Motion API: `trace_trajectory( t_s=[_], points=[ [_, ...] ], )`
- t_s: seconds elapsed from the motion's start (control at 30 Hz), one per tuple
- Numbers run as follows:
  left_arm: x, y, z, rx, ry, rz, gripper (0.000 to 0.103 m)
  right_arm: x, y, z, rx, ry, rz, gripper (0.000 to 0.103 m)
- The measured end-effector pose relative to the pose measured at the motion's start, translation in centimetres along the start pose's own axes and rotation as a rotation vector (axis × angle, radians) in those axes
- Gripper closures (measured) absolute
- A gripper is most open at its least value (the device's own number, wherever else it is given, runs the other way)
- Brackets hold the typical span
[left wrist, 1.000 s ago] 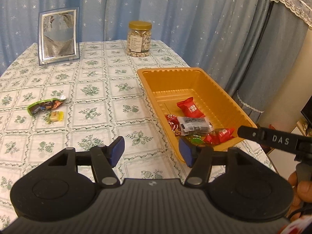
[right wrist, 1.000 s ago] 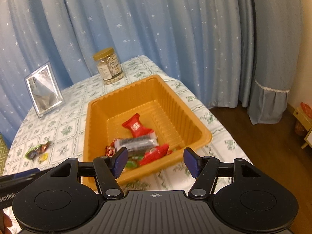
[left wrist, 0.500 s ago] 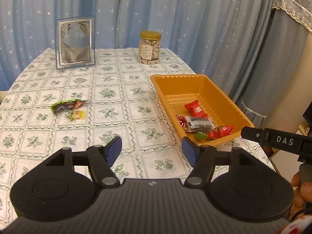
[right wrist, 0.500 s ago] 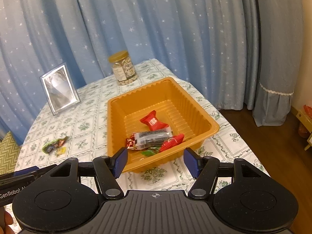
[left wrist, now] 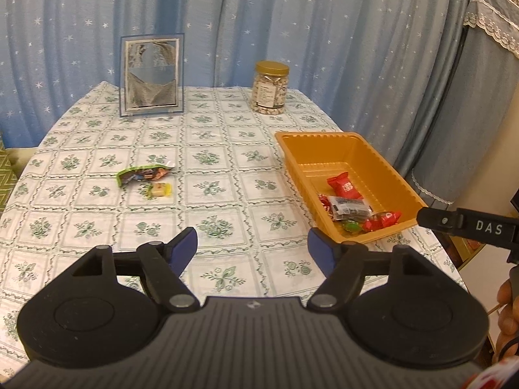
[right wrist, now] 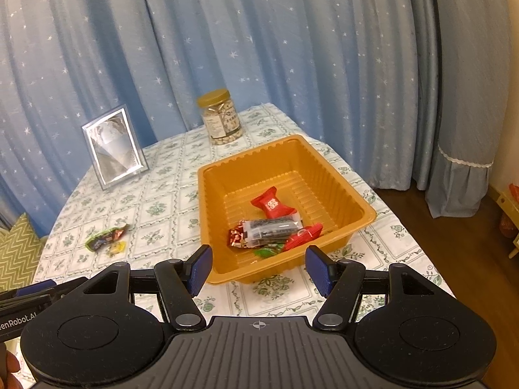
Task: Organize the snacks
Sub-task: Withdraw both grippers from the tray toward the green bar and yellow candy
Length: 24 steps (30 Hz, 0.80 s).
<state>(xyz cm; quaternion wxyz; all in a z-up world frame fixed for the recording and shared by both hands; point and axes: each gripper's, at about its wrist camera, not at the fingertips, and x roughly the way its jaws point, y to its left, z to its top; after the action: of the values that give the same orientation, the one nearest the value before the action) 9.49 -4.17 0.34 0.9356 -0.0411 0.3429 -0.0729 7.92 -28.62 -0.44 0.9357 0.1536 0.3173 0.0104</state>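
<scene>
Jar label (left wrist: 268,95) print too small

Your left tongs (left wrist: 252,248) hang tilted downward above the near edge of the surface, jaws apart with nothing between them; they have just been opening wider. Your right tongs (right wrist: 258,265) are tilted down the same way near the surface's near right corner, jaws parted and empty. Fingers of your right hand (left wrist: 507,311) wrap their handle.
</scene>
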Motion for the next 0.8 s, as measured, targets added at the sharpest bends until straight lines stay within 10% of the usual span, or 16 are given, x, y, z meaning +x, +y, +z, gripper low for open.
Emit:
trace_trajectory(
  t_s=[0.8],
  points=[
    [-0.8, 6.7, 0.7, -0.067, -0.042, 0.083, 0.021, 2.1, 7.3, 0.4, -0.095, 0.008, 0.11, 0.039]
  ],
)
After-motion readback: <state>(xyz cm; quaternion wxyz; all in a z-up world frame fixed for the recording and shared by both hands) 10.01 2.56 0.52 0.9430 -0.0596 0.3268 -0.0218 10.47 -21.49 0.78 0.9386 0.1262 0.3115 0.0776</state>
